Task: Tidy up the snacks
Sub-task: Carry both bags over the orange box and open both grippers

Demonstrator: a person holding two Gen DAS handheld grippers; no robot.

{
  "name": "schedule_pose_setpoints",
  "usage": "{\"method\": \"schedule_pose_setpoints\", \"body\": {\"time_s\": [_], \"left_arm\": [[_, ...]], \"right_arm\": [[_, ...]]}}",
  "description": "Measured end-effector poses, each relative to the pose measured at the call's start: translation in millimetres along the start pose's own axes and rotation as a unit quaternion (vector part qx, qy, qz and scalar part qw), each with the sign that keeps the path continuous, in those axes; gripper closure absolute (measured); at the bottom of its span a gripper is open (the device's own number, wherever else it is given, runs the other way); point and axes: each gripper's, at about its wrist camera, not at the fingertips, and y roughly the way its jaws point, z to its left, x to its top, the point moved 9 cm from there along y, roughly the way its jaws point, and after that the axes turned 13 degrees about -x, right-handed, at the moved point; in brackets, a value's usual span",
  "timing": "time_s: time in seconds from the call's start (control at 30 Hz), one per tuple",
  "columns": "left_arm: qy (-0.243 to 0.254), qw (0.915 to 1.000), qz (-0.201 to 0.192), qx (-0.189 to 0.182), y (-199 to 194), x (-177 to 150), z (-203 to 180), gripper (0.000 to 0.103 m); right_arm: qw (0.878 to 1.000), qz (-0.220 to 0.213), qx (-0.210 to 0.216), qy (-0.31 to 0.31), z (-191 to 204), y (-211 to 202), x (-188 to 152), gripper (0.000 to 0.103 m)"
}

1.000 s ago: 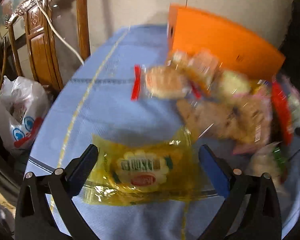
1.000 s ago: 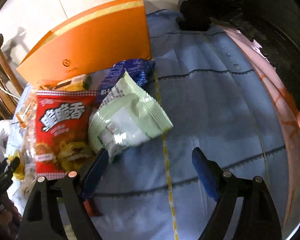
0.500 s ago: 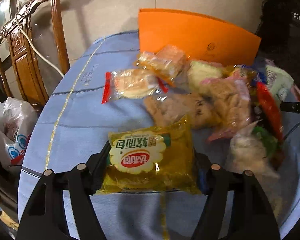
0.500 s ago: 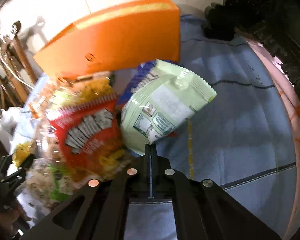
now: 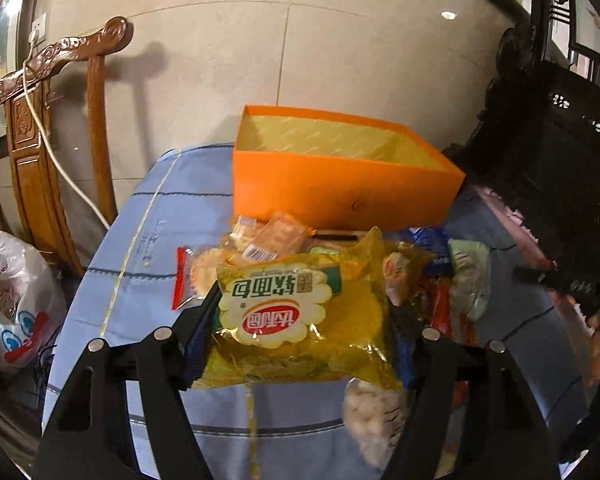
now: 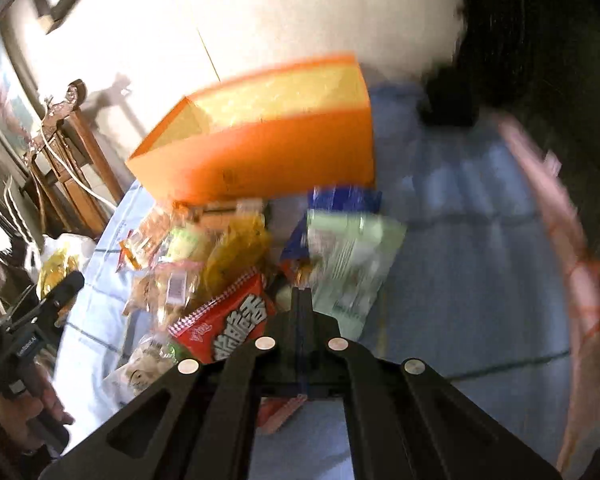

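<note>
Snacks pile sits on the blue desk just in front of the open orange box, whose long side runs left-right. Left gripper is clamped on the yellow bread pack, lifted above the desk, label upside down. Right gripper is pinched together on the pale green bag, bag pointing up toward the box.

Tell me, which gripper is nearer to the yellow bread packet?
Left. The left gripper holds the yellow bread packet between its fingers. The right gripper is shut on the pale green bag, across the snack pile from the packet.
</note>
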Motion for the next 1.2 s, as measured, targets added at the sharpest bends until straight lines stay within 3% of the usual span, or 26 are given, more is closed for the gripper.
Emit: {"method": "schedule_pose_setpoints", "body": {"time_s": [0.07, 0.1, 0.13, 0.17, 0.27, 0.4, 0.43, 0.47, 0.5, 0.53, 0.57, 0.6, 0.7, 0.87, 1.0, 1.2], "left_arm": [[0.003, 1.0, 0.003, -0.003, 3, -1, -3, 0.035], [0.004, 1.0, 0.006, -0.003, 4, -4, -4, 0.035], [0.005, 0.9999, 0.01, -0.002, 5, -5, -4, 0.035], [0.003, 0.9999, 0.013, -0.001, 6, -8, -3, 0.035], [-0.002, 0.9998, 0.02, 0.005, 7, -15, 1, 0.035], [0.0, 0.9996, 0.027, 0.012, 7, -22, 3, 0.035], [0.0, 0.9995, 0.028, 0.013, 7, -23, 3, 0.035], [0.001, 0.9994, 0.031, 0.014, 7, -25, 4, 0.035], [0.003, 0.9993, 0.034, 0.017, 7, -26, 4, 0.035], [0.005, 0.9991, 0.037, 0.019, 8, -27, 4, 0.035], [0.006, 0.999, 0.039, 0.019, 9, -27, 5, 0.035], [0.007, 0.999, 0.04, 0.02, 9, -27, 5, 0.035], [0.004, 0.9993, 0.032, 0.019, 9, -20, 3, 0.035], [0.008, 0.9998, 0.015, 0.006, 8, 4, -12, 0.035], [0.017, 0.9998, -0.005, 0.009, 5, 46, -27, 0.034], [0.034, 0.998, -0.044, 0.03, -6, 123, -39, 0.034]], "right_arm": [[0.999, -0.003, 0.006, 0.035, -13, -5, -2, 0.093], [0.999, 0.002, 0.009, 0.054, -20, -2, -3, 0.053], [0.997, 0.007, 0.001, 0.079, -30, 3, -5, 0.028], [0.995, 0.006, -0.001, 0.1, -38, 8, -6, 0.024], [0.993, 0.021, -0.01, 0.114, -44, 31, -5, 0.024], [0.997, 0.034, -0.035, 0.064, -24, 59, 5, 0.024], [0.997, 0.034, -0.043, 0.047, -16, 65, 9, 0.029], [0.998, 0.04, -0.05, 0.029, -7, 73, 11, 0.035], [0.997, 0.05, -0.058, 0.018, -3, 79, 10, 0.058], [0.997, 0.061, -0.048, 0.007, 5, 84, 11, 0.071], [0.997, 0.066, -0.05, 0.0, 11, 84, 14, 0.074], [0.997, 0.068, -0.045, -0.013, 16, 83, 16, 0.085], [0.996, 0.049, -0.054, -0.051, 28, 71, 20, 0.086], [0.999, 0.0, -0.008, -0.051, 43, 22, 28, 0.086], [0.995, -0.06, 0.014, -0.075, 60, -44, 48, 0.086], [0.988, -0.125, -0.001, -0.096, 70, -113, 100, 0.086]]}}
